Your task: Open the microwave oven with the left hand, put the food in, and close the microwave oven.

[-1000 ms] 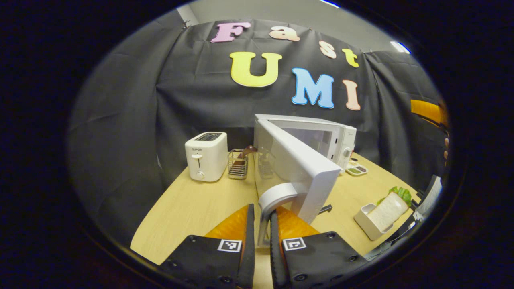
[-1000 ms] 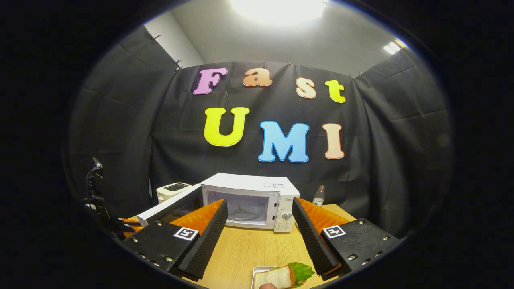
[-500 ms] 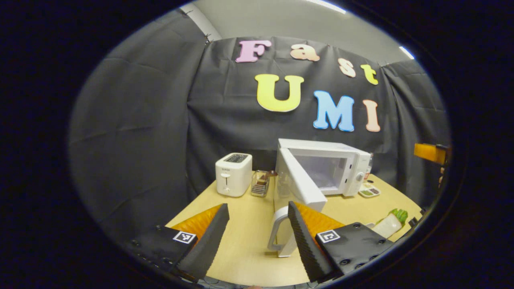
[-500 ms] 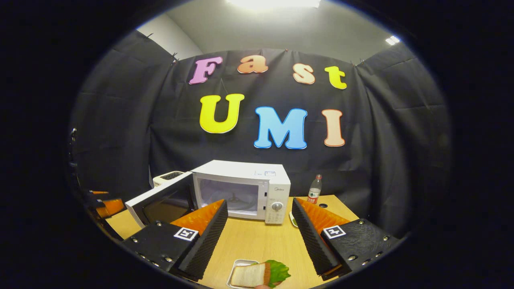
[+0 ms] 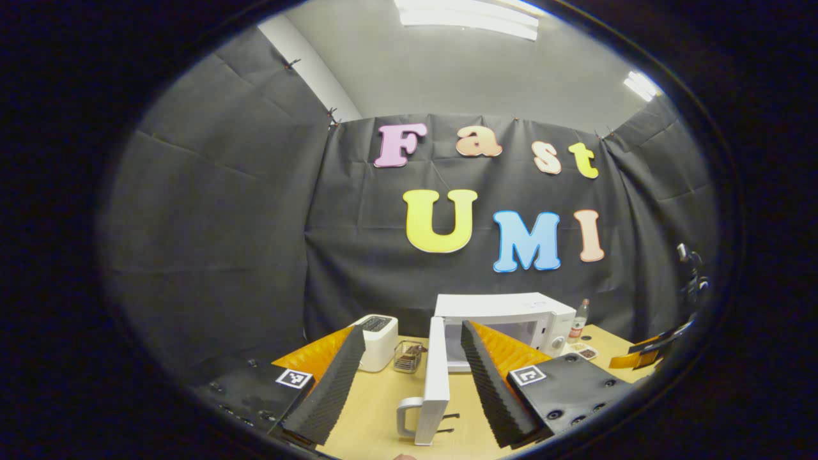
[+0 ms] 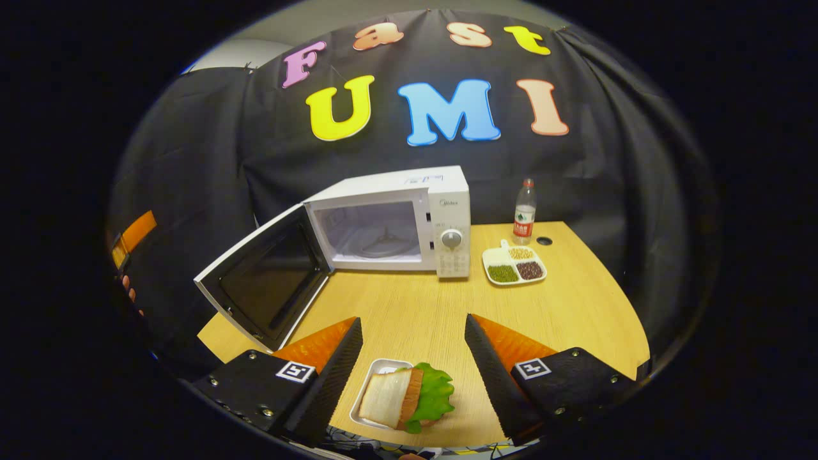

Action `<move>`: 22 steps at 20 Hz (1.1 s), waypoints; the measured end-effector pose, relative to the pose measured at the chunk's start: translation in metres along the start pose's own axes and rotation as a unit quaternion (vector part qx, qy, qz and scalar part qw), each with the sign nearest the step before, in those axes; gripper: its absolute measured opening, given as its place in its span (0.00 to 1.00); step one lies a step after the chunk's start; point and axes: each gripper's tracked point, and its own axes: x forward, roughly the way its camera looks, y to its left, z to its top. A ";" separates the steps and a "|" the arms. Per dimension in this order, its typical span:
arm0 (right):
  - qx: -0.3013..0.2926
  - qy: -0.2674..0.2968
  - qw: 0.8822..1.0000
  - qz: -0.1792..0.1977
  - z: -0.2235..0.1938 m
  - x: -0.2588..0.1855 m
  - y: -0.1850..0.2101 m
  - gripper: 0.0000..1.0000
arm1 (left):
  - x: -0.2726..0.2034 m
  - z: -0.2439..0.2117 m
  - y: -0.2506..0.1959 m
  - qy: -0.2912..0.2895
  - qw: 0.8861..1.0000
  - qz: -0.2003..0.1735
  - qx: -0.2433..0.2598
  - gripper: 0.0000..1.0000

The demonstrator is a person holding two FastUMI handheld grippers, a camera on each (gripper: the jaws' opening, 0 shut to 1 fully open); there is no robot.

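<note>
Bright ceiling lights, sharp, fisheye-bent edges.

wooden table (image 6: 415, 313) with microwave (image 6: 409, 223), sandwich tray (image 6: 383, 402), divided dish (image 6: 514, 265), bottle (image 6: 524, 211), toaster (image 5: 377, 342)

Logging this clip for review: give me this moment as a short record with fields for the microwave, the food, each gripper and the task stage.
microwave: on the table, cavity visible inside
door: swung wide open
sandwich: in a small white tray at the table's near edge
left gripper: open, holding nothing
right gripper: open, fingers either side of the sandwich, not closed on it
stage: door opened; food not yet picked up
</note>
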 end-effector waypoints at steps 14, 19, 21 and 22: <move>0.101 0.199 0.971 0.081 -0.108 0.030 -0.011 0.98 | -0.028 0.017 -0.046 -0.004 0.999 0.024 0.040 0.98; 0.178 0.246 0.945 0.119 -0.124 0.028 0.000 0.88 | -0.034 0.020 -0.057 -0.006 0.998 0.039 0.045 0.98; 0.184 0.270 0.936 0.129 -0.134 0.026 0.003 0.82 | -0.037 0.022 -0.059 -0.008 0.998 0.047 0.047 0.98; 0.183 0.279 0.933 0.134 -0.138 0.026 0.005 0.82 | -0.038 0.022 -0.061 -0.009 0.998 0.050 0.047 0.98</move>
